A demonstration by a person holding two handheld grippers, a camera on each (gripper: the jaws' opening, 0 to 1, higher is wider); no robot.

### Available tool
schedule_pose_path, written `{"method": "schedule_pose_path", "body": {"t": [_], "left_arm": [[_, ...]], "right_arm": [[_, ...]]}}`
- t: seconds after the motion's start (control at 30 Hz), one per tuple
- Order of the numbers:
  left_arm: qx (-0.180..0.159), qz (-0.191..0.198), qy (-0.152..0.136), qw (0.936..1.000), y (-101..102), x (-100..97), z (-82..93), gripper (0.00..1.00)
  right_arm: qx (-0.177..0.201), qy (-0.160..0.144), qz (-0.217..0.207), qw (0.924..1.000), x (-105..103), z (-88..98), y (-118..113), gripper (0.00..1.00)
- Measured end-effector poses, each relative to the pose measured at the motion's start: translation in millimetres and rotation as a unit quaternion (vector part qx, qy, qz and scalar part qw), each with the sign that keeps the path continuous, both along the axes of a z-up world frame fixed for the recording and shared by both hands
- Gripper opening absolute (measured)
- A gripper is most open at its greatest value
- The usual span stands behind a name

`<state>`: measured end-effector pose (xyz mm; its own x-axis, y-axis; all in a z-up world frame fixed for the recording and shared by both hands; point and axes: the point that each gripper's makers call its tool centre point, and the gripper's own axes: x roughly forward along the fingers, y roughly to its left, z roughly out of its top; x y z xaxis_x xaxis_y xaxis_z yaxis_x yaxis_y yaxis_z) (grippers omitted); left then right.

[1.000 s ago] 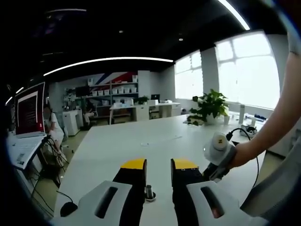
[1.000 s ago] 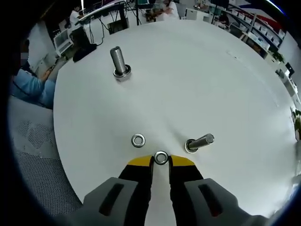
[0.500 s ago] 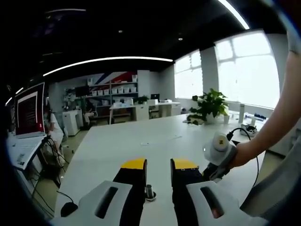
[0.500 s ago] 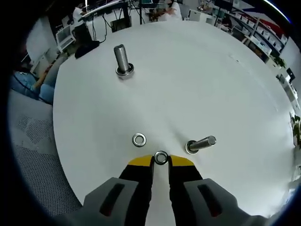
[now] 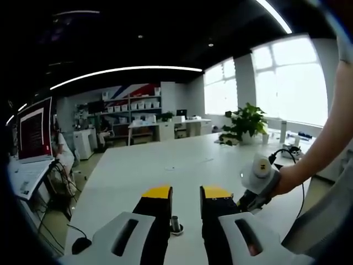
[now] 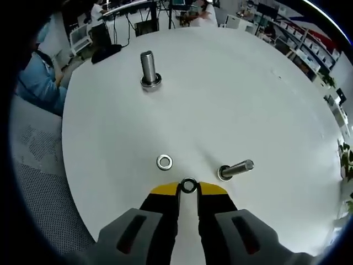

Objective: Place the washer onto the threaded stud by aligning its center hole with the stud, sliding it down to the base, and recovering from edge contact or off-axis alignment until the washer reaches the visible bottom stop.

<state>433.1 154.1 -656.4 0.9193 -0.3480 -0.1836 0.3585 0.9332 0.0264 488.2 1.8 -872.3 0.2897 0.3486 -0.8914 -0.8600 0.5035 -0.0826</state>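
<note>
Washer: I hold one washer [image 6: 188, 185] pinched at its edge between my right gripper [image 6: 188, 190] tips, hole showing, raised above the white table [image 6: 248, 94].
Right gripper view, spare washer: a second washer [image 6: 164, 162] lies flat on the table, just beyond and left of the held one.
Right gripper view, near stud: a threaded stud [image 6: 235, 169] stands on its base just right of my tips, its shaft leaning off to the right as the view shows it.
Right gripper view, far stud: another stud [image 6: 149, 70] stands well apart, toward the far table edge.
Right gripper view, surroundings: a person in blue [image 6: 37, 84] sits past the table's left edge.
Left gripper view, left gripper: my left gripper [image 5: 185, 194] is spread and carries nothing.
Left gripper view, stud: one stud [image 5: 176, 224] sits low between the two jaws, untouched.
Left gripper view, right hand: my other hand's grip unit [image 5: 258, 176] enters from the right.
Step in hand: by my reading, carrying; the washer is on no stud yet.
Next move: I judge it calls for bringing the hole over a stud tip, levelling the washer square to the shaft, then lowering to the base.
</note>
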Motion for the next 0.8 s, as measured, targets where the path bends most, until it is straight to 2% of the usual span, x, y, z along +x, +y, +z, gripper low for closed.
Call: {"method": "schedule_pose_path", "body": {"t": [0.8], "left_arm": [[-0.002, -0.001, -0.002, 1.0000, -0.6, 0.3, 0.8, 0.18]], "right_arm": [[0.008, -0.012, -0.013, 0.9998, 4.5, 14.8, -14.3, 0.13]]}}
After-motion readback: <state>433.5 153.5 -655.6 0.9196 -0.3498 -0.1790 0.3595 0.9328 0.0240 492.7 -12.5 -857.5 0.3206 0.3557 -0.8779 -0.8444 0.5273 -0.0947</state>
